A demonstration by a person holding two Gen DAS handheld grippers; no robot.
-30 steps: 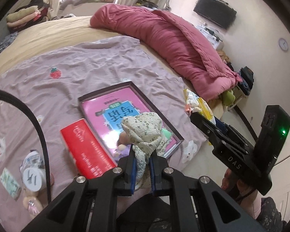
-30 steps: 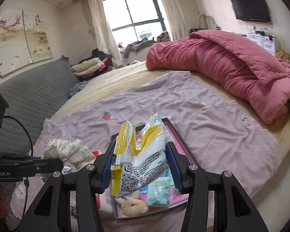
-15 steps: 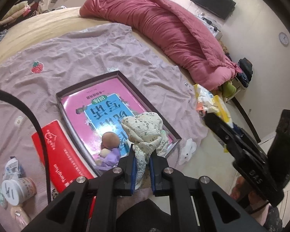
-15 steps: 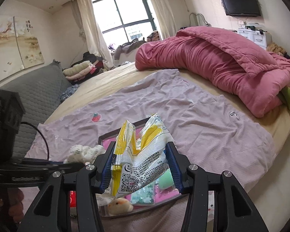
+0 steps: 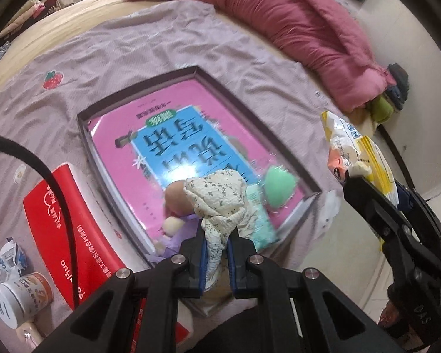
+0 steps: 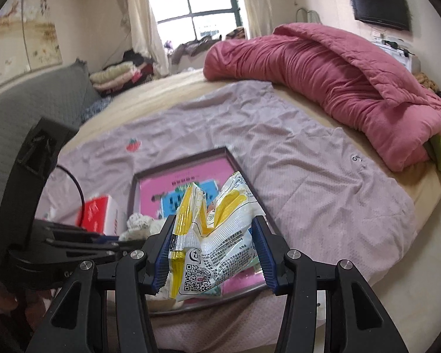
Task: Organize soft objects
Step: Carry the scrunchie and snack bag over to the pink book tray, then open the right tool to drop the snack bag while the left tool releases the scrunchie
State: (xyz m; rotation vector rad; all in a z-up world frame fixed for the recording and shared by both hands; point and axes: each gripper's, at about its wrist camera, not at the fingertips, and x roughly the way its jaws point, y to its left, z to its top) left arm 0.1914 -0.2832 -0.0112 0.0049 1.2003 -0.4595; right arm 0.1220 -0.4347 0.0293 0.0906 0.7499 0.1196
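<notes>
Soft things over and inside the tray

A cream floral cloth [image 5: 217,194], bunched and knotted, stands upright above the near end of the dark-rimmed tray [image 5: 138,88]. A crumpled yellow-and-white snack bag [image 6: 211,241] is held upright over the tray's near right corner. In the tray, on the pink book, lie a green sponge [image 5: 277,188] and a small doll [image 5: 173,203] on its side.
</notes>
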